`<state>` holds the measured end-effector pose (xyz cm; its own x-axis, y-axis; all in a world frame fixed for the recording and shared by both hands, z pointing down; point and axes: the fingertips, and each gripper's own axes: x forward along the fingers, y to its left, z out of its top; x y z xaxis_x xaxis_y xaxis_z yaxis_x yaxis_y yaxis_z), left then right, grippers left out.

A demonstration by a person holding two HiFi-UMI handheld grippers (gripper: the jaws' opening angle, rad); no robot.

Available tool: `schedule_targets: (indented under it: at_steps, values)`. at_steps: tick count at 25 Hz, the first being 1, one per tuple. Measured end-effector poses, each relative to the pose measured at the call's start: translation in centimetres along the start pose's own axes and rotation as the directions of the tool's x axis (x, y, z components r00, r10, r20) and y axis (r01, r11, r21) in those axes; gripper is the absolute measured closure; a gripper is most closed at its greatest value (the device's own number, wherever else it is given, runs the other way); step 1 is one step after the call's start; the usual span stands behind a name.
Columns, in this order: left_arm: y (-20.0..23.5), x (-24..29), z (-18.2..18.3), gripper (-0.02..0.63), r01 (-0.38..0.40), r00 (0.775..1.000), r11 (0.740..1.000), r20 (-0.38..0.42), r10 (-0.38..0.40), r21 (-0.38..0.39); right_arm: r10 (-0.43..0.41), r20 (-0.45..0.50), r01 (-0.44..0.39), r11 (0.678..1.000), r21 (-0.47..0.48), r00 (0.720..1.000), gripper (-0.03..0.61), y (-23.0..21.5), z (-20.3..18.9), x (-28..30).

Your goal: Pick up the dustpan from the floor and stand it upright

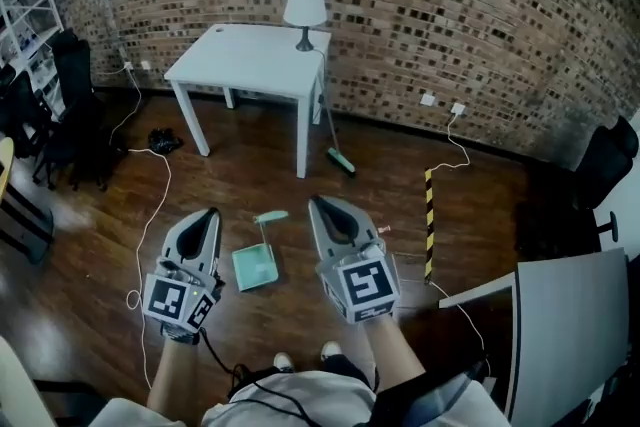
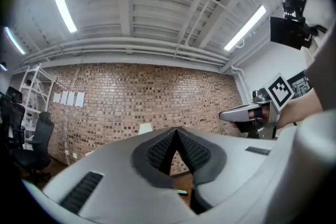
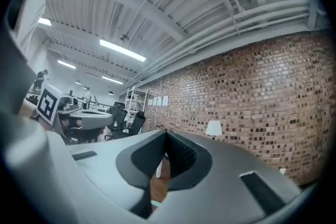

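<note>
The pale-green, long-handled plastic dustpan (image 1: 257, 263) sits on the floor in front of the white square table (image 1: 250, 65), between the left gripper (image 1: 208, 215) and right gripper (image 1: 319, 205), both closed and empty; it looks unlifted, though I can't be sure.

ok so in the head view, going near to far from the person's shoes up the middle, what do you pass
shoes -> teal dustpan -> green broom head -> white table -> white lamp -> brick wall
</note>
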<state>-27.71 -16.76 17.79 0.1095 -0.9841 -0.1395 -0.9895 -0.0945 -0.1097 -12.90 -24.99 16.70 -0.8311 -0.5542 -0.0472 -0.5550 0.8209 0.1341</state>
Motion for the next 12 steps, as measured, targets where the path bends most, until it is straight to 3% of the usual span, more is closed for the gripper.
schedule_targets:
  at_steps: [4, 12]
  values:
    - [-1.9, -1.1, 0.8, 0.611, -0.019, 1.0, 0.999, -0.009, 0.019, -0.029, -0.027, -0.016, 0.027, 0.999, -0.024, 1.0, 0.583, -2.0, 0.8, -3.0]
    - [-6.1, -0.1, 1.8, 0.611, 0.025, 1.0, 0.999, -0.007, -0.026, -0.025, -0.045, -0.027, 0.044, 0.999, -0.032, 0.999, 0.583, -3.6, 1.1, -5.1]
